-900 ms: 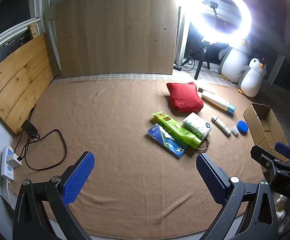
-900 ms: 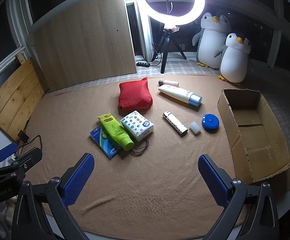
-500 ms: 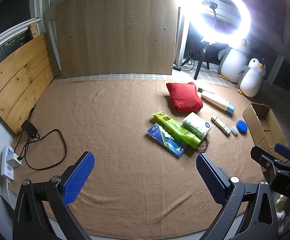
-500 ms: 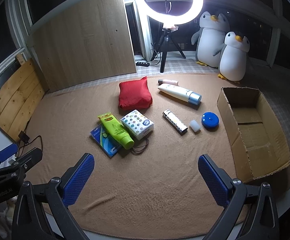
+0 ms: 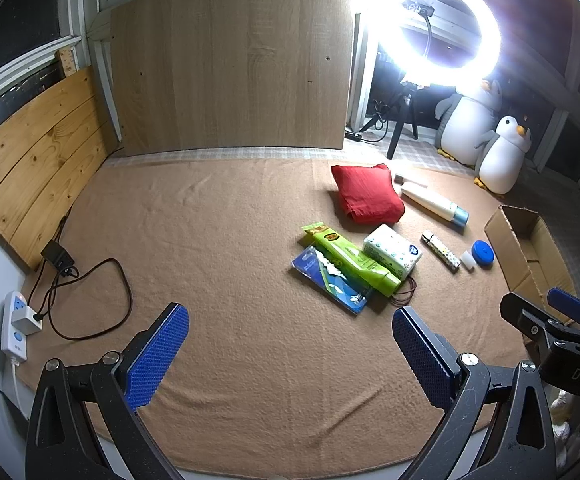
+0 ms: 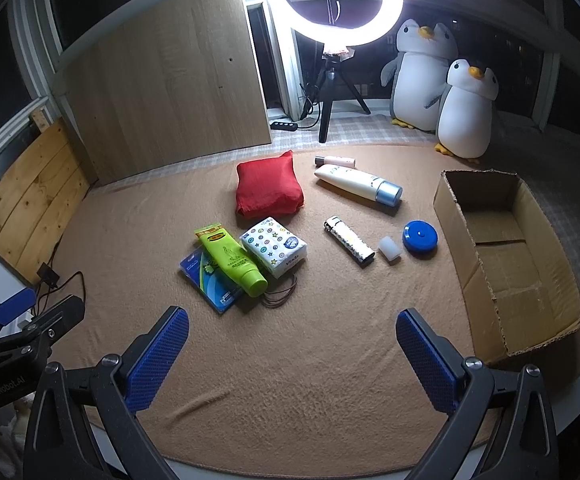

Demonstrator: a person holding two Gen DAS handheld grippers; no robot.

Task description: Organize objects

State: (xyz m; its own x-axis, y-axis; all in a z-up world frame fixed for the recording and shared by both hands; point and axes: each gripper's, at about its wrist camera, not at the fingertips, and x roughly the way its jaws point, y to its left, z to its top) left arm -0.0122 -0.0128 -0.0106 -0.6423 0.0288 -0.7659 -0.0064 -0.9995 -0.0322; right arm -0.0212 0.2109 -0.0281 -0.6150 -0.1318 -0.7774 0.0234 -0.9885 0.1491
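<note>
A: Hovering, both of them. Left tool (image 5: 290, 344) and right tool (image 6: 291, 346) hang above the brown blanket (image 6: 290, 380), jaws spread wide, nothing held.

B: Where's the stuff?

A: All loose on the blanket, none in the cardboard box (image 6: 529, 320), which sits open to the right. Red pouch (image 6: 268, 186) at the back, white bottle (image 6: 355, 182) beside it, small pink tube (image 6: 335, 160) just behind that. Green tube (image 6: 232, 258) lies on top of the blue packet (image 6: 210, 286), touching the tissue pack (image 6: 274, 246); hair ties (image 6: 280, 294) at its cap end. Lighter (image 6: 349, 242), white cap (image 6: 389, 249) and blue tin (image 6: 419, 238) near the box.

B: Risks?

A: The green tube overlaps the packet, so a grab there likely drags both. The hair ties are thin and flat; pads may close on blanket nap instead. The white cap looks small and could squirt out. The box's near flap is low and folded, so it may catch a carried item.

B: Surface, room?

A: Soft, wrinkled blanket on the floor, so things can snag. Dim room, ring light (image 6: 341, 0) glaring; wood panels behind, two plush penguins (image 6: 441, 88), power strip (image 5: 16, 326) and cable at left.
</note>
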